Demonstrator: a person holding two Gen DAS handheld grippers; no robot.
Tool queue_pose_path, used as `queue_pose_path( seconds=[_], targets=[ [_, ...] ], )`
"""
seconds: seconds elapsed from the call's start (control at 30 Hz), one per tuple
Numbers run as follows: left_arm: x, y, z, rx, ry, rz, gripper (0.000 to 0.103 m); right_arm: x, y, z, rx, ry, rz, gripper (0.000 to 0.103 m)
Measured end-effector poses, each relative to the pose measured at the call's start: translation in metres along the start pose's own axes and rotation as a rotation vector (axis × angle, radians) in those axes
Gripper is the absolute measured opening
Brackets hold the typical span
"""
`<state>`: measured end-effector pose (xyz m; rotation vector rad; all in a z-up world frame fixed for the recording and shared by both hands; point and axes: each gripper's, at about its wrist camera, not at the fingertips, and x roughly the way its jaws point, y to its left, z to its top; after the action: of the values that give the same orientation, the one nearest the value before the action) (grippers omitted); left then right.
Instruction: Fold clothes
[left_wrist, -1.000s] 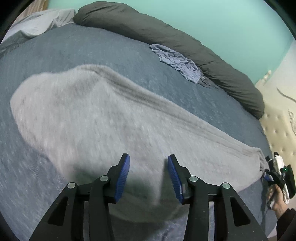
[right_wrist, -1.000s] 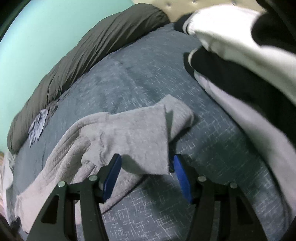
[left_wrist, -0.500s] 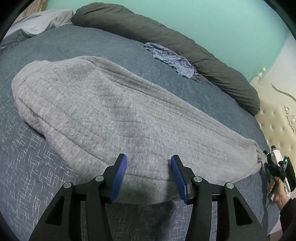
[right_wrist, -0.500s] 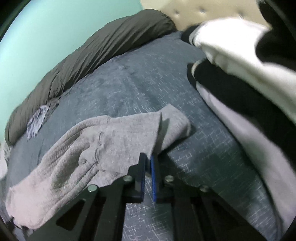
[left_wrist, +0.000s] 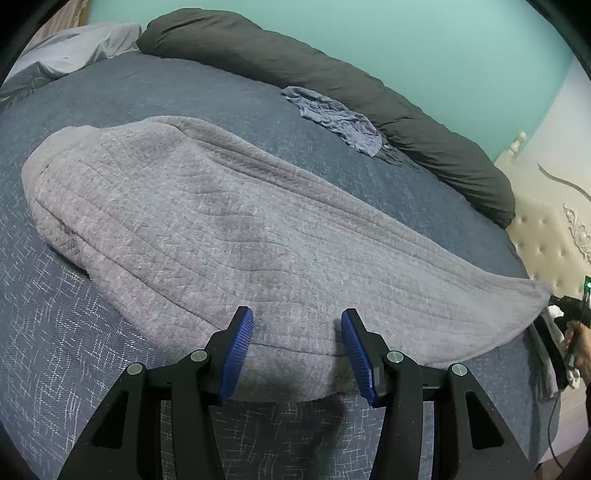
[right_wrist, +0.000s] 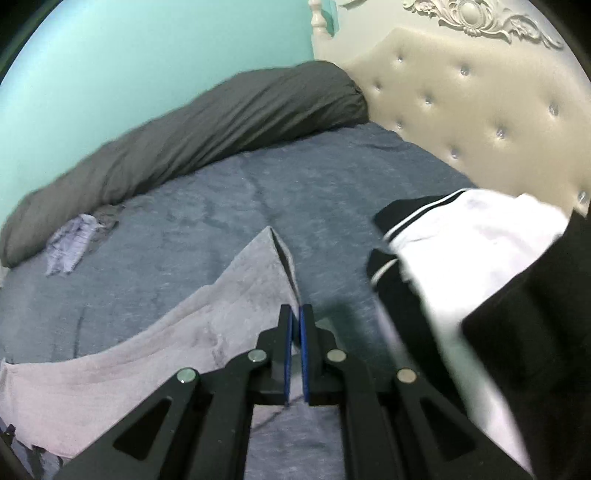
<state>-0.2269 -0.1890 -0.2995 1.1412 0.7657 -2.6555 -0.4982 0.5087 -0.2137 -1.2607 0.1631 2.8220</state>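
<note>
Here, seen from left to right:
Pale grey bedding (left_wrist: 74, 51): bunched at the far left corner of the bed.
Bed cover (left_wrist: 74, 350): dark blue with a light woven fleck; it carries all the clothes.
Grey towel-like garment (left_wrist: 229, 229): a ribbed, fleecy cloth, spread long across the middle of the bed. Its rounded end lies at the left and it narrows to a corner at the right.
Left tongs (left_wrist: 297, 350): open, the two blue ribbed pads well apart. They hang just over the near edge of the grey garment; I cannot tell if they touch it.
Dark grey bolster (left_wrist: 332, 70): long and rolled, along the far edge of the bed against the turquoise wall (left_wrist: 443, 37).
Blue-grey crumpled cloth (left_wrist: 332, 114): small, just beside the bolster and apart from the grey garment.
Right tongs (right_wrist: 295, 325): closed, pinching the right corner of the grey garment (right_wrist: 184, 332). The cloth rises in a folded peak in front of the tips.
Black and white garment (right_wrist: 461, 258): piled at the right of the bed, near the cream tufted headboard (right_wrist: 480, 103). This view is somewhat blurred.
Hand (left_wrist: 580, 347): partly seen at the right edge of the left view, holding the right tool.
</note>
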Motion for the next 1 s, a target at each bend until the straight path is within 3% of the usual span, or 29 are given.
queue_pose_path(
  seconds=[0.2, 0.57, 0.87, 1.0],
  targets=[
    [0.000, 0.000, 0.001, 0.006, 0.000, 0.005, 0.054, 0.011, -0.007, 0.006, -0.051, 0.087, -0.066, 0.003],
    [0.001, -0.002, 0.001, 0.024, 0.000, 0.016, 0.055, 0.075, -0.010, -0.035, -0.087, 0.166, -0.182, 0.004],
    [0.000, 0.003, 0.004, 0.006, -0.005, 0.014, 0.057, 0.064, -0.001, -0.047, -0.154, 0.061, -0.318, 0.007],
    [-0.009, 0.005, 0.007, -0.010, -0.037, 0.023, 0.057, 0.039, 0.017, -0.064, -0.139, -0.011, -0.228, 0.007]
  ],
)
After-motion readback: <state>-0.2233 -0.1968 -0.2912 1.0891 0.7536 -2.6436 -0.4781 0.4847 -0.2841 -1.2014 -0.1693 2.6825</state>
